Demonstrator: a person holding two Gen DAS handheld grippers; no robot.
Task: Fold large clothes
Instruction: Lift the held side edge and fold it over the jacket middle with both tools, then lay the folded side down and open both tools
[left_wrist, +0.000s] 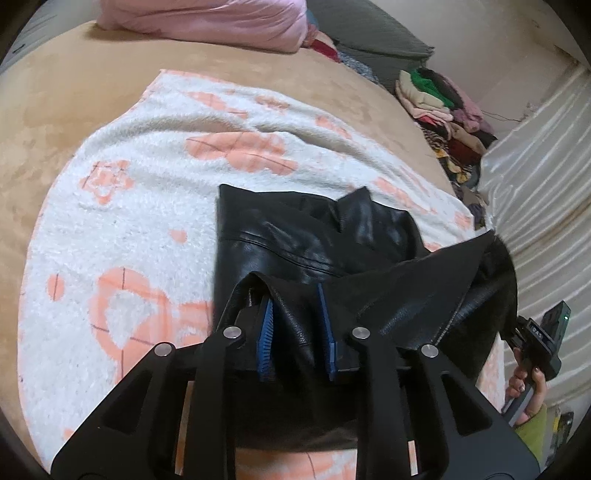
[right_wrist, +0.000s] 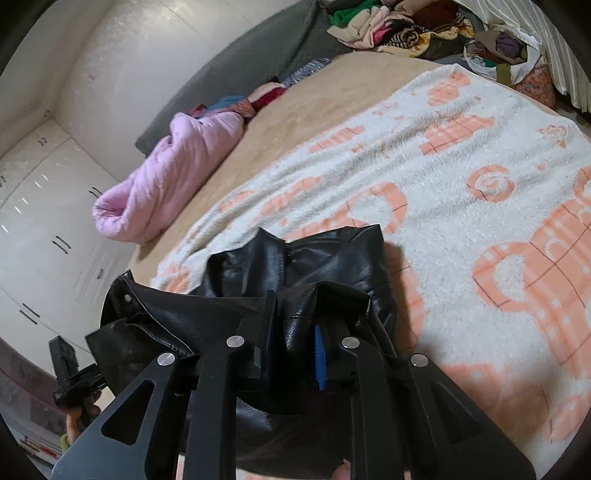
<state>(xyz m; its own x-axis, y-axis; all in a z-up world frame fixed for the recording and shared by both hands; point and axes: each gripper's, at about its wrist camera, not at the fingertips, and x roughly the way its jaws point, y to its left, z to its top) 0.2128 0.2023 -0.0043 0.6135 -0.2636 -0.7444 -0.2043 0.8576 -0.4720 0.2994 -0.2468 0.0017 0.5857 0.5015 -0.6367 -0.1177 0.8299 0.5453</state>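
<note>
Both grippers, left & right, pinch glossy black leather garment over fluffy blanket.

1. The left gripper reaches forward and down over a bed, its blue pads set a little apart with a fold of black leather garment bunched between them.
2. The garment's far part lies on a white blanket with orange flower patterns; its near edge is lifted, stretching right toward the right gripper.
3. A hand with a green sleeve holds that right gripper at the frame's right edge.
4. The blanket covers a tan bedspread.
5. A pink quilt sits at the far end.
6. A pile of mixed clothes lies beyond the bed's right side.
</note>
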